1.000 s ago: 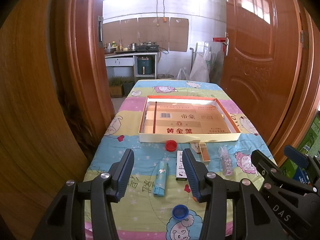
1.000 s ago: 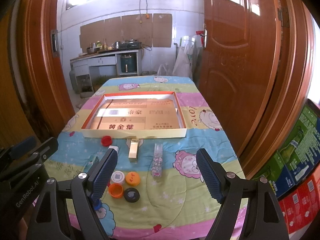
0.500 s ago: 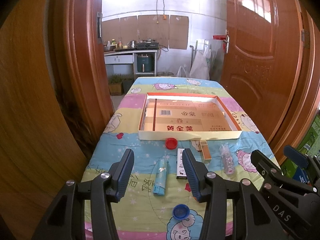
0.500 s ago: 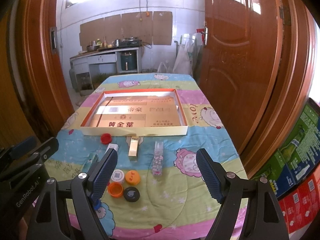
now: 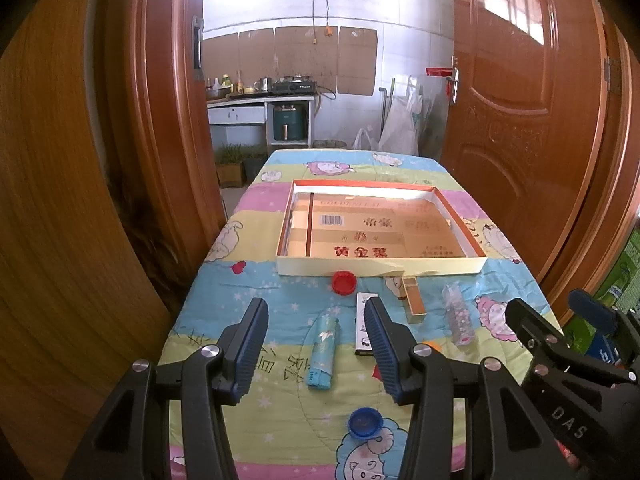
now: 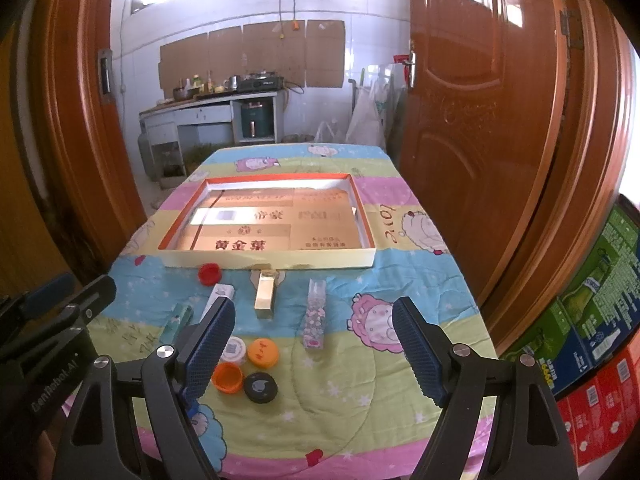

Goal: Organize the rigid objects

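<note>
Fingers [image 5: 252, 344] flanking teal tube [image 5: 322, 354]

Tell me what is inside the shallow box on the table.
The box holds only flattened printed cardboard lining its bottom, nothing loose. The red cap and gold case lie outside, before its near wall. Whatever lies under the cardboard is hidden.

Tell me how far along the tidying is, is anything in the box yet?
Nothing looks done: the shallow box holds no loose items. Nothing is in hand: the left gripper and right gripper are both open. Everything is left on the quilt: the red cap, gold box, clear case, teal pack, blue cap, and the white, orange and black caps.
</note>
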